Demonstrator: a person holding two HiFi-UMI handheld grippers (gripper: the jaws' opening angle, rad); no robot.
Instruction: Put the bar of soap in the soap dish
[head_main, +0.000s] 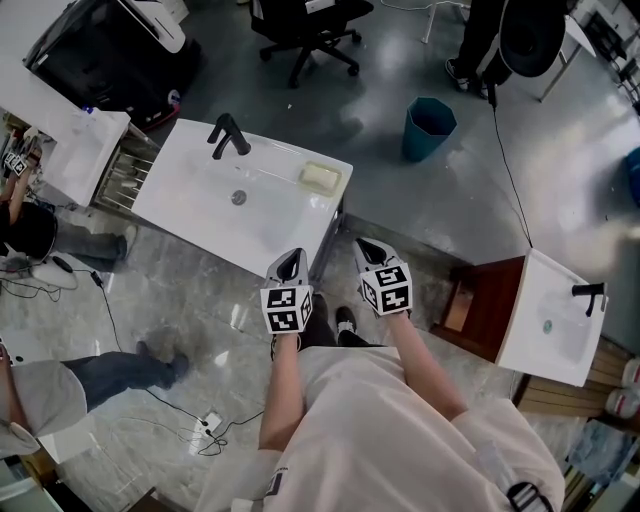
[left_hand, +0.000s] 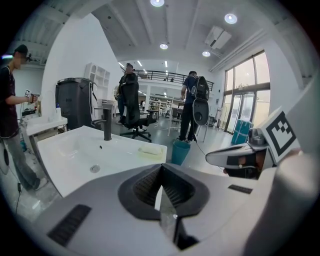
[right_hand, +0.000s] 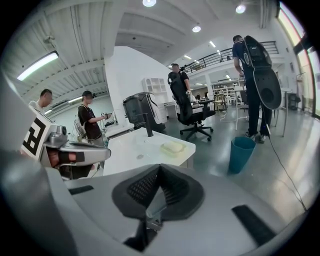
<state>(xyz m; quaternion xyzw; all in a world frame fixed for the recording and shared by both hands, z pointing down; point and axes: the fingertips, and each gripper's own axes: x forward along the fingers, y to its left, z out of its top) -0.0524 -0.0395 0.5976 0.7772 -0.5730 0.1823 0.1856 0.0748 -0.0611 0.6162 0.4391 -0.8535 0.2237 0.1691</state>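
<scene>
We hold both grippers low & close to the body, just short of the near edge of the sink (head_main: 200, 215) and well apart from the soap. The left gripper (head_main: 293, 254) has its jaws closed together w/ nothing btw them. The right gripper (head_main: 366, 245) is the same, pressed shut & empty. The bar of soap (head_main: 322, 178) lies at the sink's far right corner and looks to sit in the soap dish (head_main: 305, 171) already. So we judge nothing's left to carry, which is prob. why the hands are parked.
</scene>
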